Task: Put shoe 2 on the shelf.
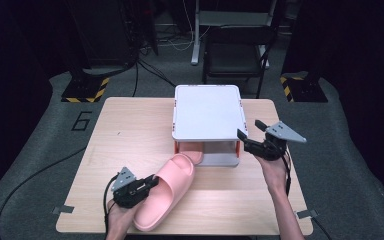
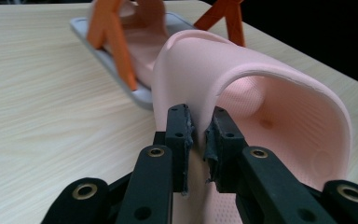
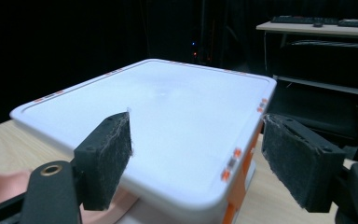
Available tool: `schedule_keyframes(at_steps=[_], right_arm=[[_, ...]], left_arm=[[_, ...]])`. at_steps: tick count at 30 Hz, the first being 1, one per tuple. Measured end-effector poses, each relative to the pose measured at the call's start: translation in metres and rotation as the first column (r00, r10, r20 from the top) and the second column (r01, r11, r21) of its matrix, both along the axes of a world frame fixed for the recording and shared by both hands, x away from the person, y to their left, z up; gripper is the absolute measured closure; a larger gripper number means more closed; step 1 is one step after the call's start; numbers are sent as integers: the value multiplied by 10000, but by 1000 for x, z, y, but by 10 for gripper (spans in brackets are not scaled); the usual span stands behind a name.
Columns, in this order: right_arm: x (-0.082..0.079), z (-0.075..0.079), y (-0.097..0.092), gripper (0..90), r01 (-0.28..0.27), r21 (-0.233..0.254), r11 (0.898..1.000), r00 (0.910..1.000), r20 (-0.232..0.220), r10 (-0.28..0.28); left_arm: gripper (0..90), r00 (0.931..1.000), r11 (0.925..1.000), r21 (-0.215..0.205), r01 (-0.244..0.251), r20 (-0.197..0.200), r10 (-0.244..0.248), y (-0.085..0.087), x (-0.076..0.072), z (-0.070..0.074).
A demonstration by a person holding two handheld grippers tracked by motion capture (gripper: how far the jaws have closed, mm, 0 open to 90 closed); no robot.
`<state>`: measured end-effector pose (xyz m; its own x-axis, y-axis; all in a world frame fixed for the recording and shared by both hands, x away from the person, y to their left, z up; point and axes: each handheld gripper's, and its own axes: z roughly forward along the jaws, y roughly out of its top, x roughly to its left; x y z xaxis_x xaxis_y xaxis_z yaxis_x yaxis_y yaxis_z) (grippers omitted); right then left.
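High view: light wooden worktop (image 1: 130,145) carries a white two-tier plastic rack with orange corner posts (image 1: 207,112) at its far middle. A second pink slipper (image 1: 194,151) sits on the rack's lower tier, toe poking out the near side. A pink foam slide slipper (image 1: 166,192) lies on the worktop in front of the rack, angled, toe end near the rack's near edge. Left tool (image 1: 152,181), held by the person's left hand (image 1: 119,216), grips the slipper's left side wall. Right tool (image 1: 248,129), in the right hand (image 1: 275,167), hovers at the rack's near right corner, jaws spread.

Left gripper view: left tool (image 2: 199,135) jaws clamped together on the pink slipper's (image 2: 261,112) strap edge; rack's orange posts (image 2: 116,42) and grey base behind.

Right gripper view: right tool (image 3: 198,161) jaws wide apart, holding nothing, over the rack's white top (image 3: 168,107).
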<state>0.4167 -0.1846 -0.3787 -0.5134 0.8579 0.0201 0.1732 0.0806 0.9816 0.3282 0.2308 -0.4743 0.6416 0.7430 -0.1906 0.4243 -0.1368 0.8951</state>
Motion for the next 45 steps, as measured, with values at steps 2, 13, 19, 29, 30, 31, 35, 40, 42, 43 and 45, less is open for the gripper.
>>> schedule_keyframes(at_steps=[2,13,19,29,30,31,35,40,42,43,45], right_arm=[[20,3,9,240,-226,-312,9993,9996,-198,220],[54,-7,29,240,-770,-808,9937,9913,-1125,677],[57,-13,31,249,-747,-913,9930,9887,-1363,618],[58,-14,30,234,-569,-871,9946,9883,-1458,438],[58,-14,30,234,-569,-871,9946,9883,-1458,438],[58,-14,30,234,-586,-814,9950,9885,-1442,465],[57,-14,30,234,-634,-860,9943,9876,-1486,501],[57,-15,31,233,-628,-804,9948,9886,-1419,510],[57,-14,30,233,-660,-846,9942,9879,-1454,533],[57,-15,30,232,-658,-834,9943,9880,-1447,533],[57,-15,30,232,-663,-827,9944,9879,-1454,538]], left_arm=[[797,9999,9999,-116,93,-54,-93,-14,4,-1],[797,9994,9997,0,-251,251,251,-104,38,-5],[796,9910,9911,-81,-1326,-198,1324,-142,61,-11],[810,9586,9620,122,-2726,-818,2727,-183,87,-20],[811,9586,9620,122,-2726,-818,2727,-183,87,-20],[811,9561,9592,19,-2826,-796,2819,-184,90,-19],[819,9437,9455,251,-3245,-592,3255,-186,100,-19],[776,9423,9433,185,-3313,-435,3318,-186,102,-20],[684,9601,9601,13,-2796,-95,2796,-182,97,-19],[566,9776,9777,-17,-2100,171,2100,-175,91,-15],[498,9932,9943,-24,-1070,455,1070,-163,84,-13]])
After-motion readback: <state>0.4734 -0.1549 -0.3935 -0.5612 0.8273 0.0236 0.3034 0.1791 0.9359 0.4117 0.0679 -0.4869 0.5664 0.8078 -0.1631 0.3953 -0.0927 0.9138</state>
